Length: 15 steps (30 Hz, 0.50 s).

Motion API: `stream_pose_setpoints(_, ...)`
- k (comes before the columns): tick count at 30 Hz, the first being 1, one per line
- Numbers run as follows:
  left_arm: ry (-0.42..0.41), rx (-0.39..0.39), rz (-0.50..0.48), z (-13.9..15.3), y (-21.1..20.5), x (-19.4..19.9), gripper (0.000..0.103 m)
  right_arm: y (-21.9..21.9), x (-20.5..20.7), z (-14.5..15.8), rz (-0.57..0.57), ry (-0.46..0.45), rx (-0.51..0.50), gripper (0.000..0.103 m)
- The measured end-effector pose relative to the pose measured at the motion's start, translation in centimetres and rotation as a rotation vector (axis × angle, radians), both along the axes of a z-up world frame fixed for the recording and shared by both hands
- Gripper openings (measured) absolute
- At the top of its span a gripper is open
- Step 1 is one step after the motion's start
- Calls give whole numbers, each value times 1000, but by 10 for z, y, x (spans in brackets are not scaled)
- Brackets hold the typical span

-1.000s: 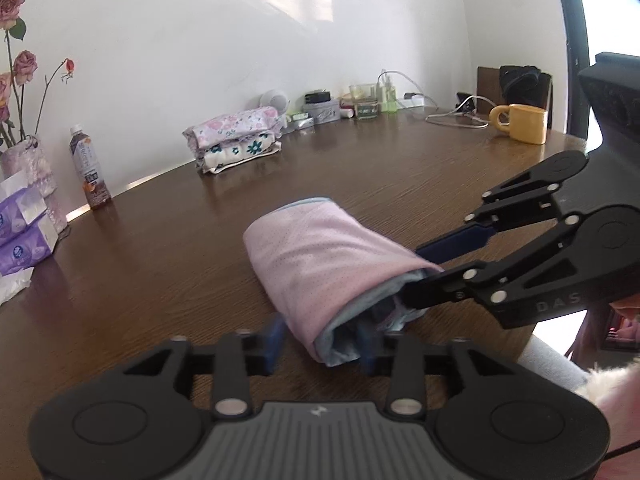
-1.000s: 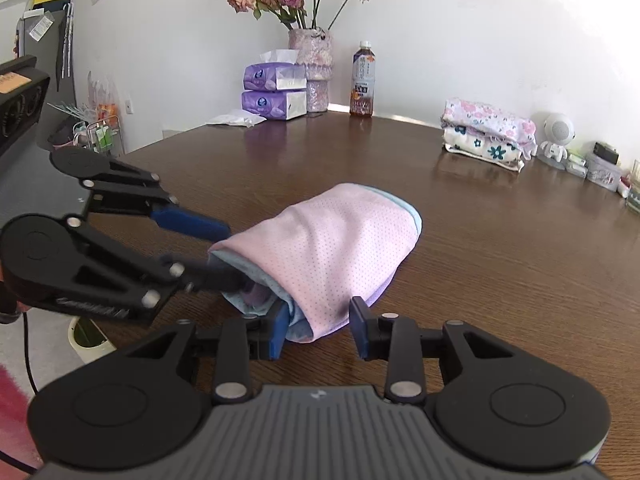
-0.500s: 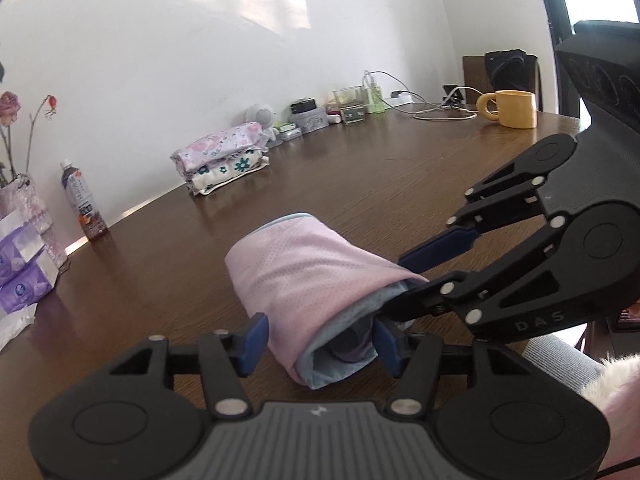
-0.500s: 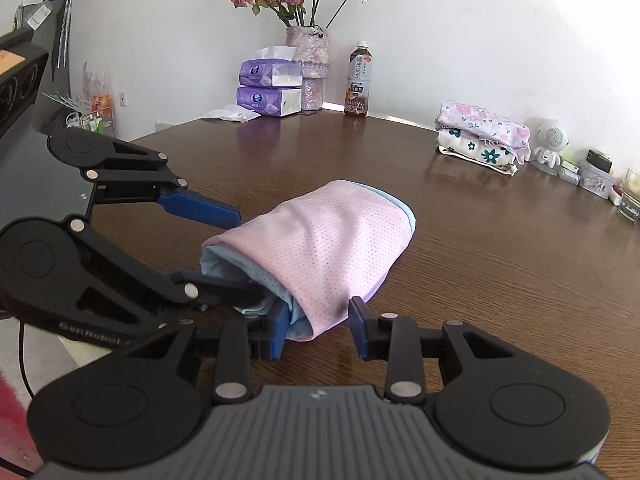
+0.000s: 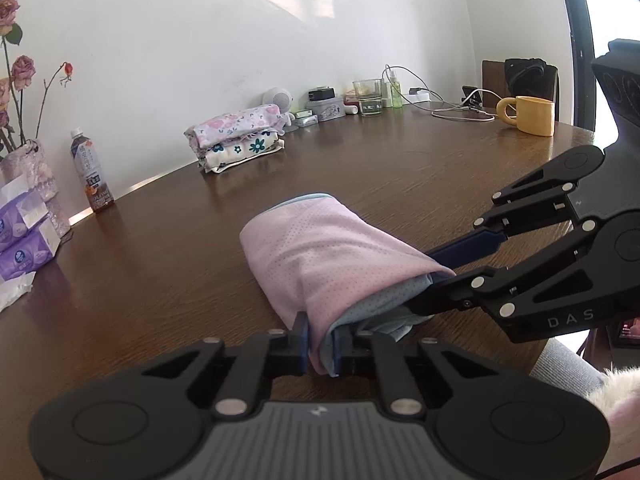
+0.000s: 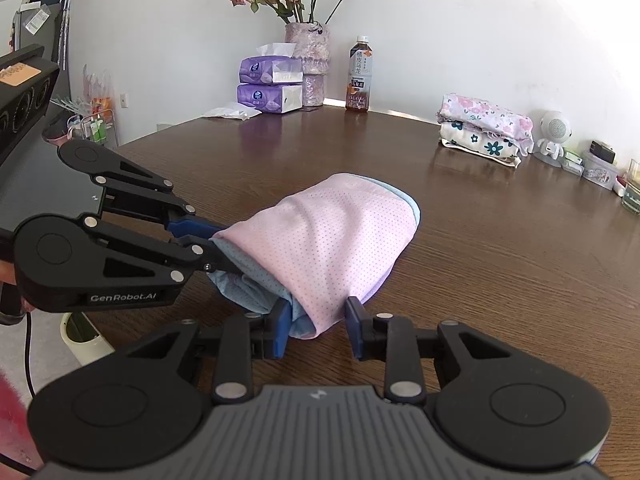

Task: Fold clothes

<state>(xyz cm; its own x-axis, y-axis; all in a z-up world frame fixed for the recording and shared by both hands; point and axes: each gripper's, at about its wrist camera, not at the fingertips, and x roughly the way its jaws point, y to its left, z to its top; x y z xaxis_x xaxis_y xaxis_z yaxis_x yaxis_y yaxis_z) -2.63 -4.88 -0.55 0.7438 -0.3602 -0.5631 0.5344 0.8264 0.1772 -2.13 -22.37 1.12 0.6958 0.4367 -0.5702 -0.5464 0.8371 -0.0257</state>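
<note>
Resting on the table [image 5: 400, 184], the one pink garment [image 5: 332, 256] lay folded just ahead of both tools. The left gripper [image 5: 320, 344] had pinched its near corner, fingers almost together. The right gripper [image 6: 316, 326] straddled the other near corner, its fingers apart, with cloth between but not clamped. A clean fold likely demanded level, matched grips before lifting. Two folded garments [image 5: 236, 136] sat stacked far ahead.

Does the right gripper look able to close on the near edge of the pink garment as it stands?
Probably yes: the right gripper is open, its fingers straddling the near edge of the pink garment, nothing between. The left gripper already pinches another corner.
</note>
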Motion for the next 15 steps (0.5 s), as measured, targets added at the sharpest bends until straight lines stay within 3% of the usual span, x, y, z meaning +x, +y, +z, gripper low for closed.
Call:
stream_pose_setpoints(3,-1,-13,6,3,5,-6,36,-5,-3,4,-1,-6,17,29)
stream_pose_setpoints(10,0,-7,0,1,7,-9,37,-4,-3,2,-2,1,6,29)
stream_pose_setpoints(11,-1,-6,5,1,6,-7,36,-2,-2,2,-3,1,5,28)
stream_pose_setpoints(13,2,-11,11,-1,5,-3,8,1,-1,0,-3,1,4,21)
stream_pose_setpoints(15,8,-17,19,-1,4,0,8,3,-2,-1,-1,-4,-5,19)
